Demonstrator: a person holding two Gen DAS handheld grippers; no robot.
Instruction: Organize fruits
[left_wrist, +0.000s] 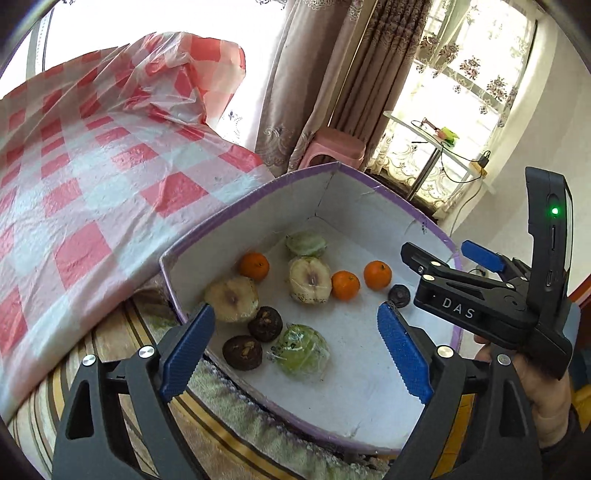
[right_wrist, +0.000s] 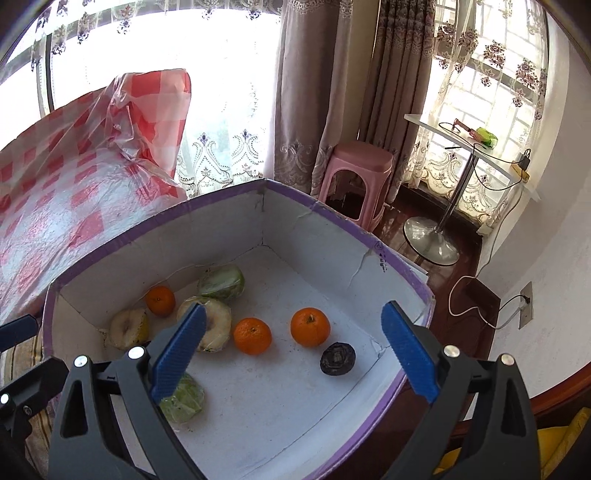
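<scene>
Left wrist view: my left hand-held gripper (left_wrist: 295, 350) stands released, nothing between its blue pads, above the white cardboard box with purple rim (left_wrist: 255, 188). Three orange mandarins (left_wrist: 345, 285), pale cut fruit halves (left_wrist: 309, 280), green wrapped fruits (left_wrist: 302, 350) and dark brown round fruits (left_wrist: 242, 352) lie loose on the box floor.

Right wrist view: my right hand-held gripper (right_wrist: 293, 354) is likewise released and empty, over the same box. I judge one placement complete; the next move calls for fetching another fruit, or regrouping like kinds.
</scene>
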